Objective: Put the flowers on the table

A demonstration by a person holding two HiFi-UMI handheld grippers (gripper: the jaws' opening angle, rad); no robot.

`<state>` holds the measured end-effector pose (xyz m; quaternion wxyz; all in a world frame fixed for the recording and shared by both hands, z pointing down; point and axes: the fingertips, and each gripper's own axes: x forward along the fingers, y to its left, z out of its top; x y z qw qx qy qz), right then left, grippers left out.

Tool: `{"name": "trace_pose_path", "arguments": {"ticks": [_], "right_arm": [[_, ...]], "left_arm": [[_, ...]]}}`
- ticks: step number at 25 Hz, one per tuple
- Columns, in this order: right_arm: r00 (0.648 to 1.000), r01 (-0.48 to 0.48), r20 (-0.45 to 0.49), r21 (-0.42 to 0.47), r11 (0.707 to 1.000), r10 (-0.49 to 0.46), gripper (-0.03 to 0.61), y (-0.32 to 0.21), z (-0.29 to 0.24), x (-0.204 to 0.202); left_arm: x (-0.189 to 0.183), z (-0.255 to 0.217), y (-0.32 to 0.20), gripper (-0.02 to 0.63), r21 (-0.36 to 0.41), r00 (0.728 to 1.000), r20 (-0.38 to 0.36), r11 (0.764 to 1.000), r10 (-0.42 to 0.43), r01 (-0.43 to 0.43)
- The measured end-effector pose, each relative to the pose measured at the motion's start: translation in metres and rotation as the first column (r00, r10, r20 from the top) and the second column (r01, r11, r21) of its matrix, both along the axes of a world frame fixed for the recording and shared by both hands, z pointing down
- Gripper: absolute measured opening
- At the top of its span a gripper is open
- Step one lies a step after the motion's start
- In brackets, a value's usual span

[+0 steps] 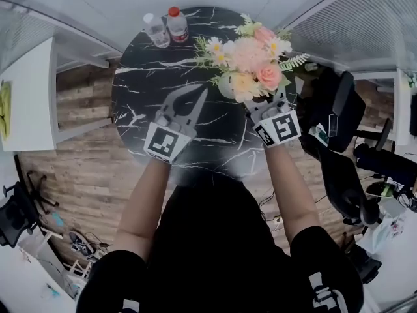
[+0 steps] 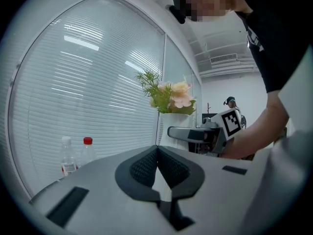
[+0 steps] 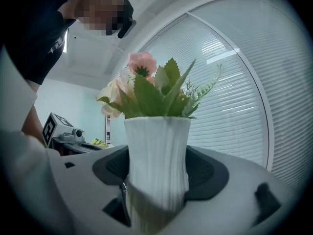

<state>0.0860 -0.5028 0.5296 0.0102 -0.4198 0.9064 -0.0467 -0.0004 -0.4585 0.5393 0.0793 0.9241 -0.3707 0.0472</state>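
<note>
Two grippers show in the head view over a round black marble table (image 1: 140, 96). The left gripper (image 1: 197, 98), at frame centre, has its fingers pressed together with nothing between them. Right of centre, the tips of the right gripper (image 1: 262, 107) run under the flowers (image 1: 251, 60), which cover the table's upper right part. Two bottles (image 1: 167, 27) stand near the table's top edge.

In the left gripper view the two dark pads meet at the lower centre, empty. The flowers (image 2: 171, 96) rise at mid-frame in a white vase (image 2: 173, 124), well beyond the tips, with the right gripper (image 2: 195, 133) at the vase.

In the right gripper view the fingers stand wide enough to clasp the ribbed vase (image 3: 157, 151), one pad on each side of it. The flowers (image 3: 146, 89) spread just above, at upper centre.
</note>
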Motion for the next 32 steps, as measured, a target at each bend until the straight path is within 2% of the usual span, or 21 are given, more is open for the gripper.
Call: {"name": "trace_pose_path", "arguments": {"ticks": [5, 10, 15, 25, 32], "right_arm": [[1.0, -0.006, -0.014, -0.004, 1.0, 0.006, 0.338, -0.018, 0.021, 0.003], [1.0, -0.003, 0.011, -0.019, 1.0, 0.003, 0.337, -0.031, 0.039, 0.004], [1.0, -0.008, -0.021, -0.001, 1.0, 0.008, 0.337, -0.044, 0.059, 0.006], [0.999, 0.022, -0.037, 0.012, 1.0, -0.022, 0.337, -0.071, 0.089, -0.004], [0.998, 0.029, -0.049, 0.021, 0.999, -0.028, 0.337, -0.076, 0.103, -0.006]], "left_arm": [[0.005, 0.018, -0.018, 0.012, 0.016, 1.0, 0.013, 1.0, -0.004, 0.004], [0.008, 0.04, -0.035, 0.012, 0.005, 1.0, 0.018, 1.0, -0.022, 0.022], [0.015, 0.056, -0.051, 0.012, 0.024, 0.999, 0.023, 0.999, -0.031, 0.03], [0.016, 0.091, -0.074, 0.012, -0.007, 0.996, 0.066, 0.998, -0.061, 0.062], [0.015, 0.097, -0.075, 0.012, -0.022, 0.995, 0.055, 0.996, -0.08, 0.082]]}}
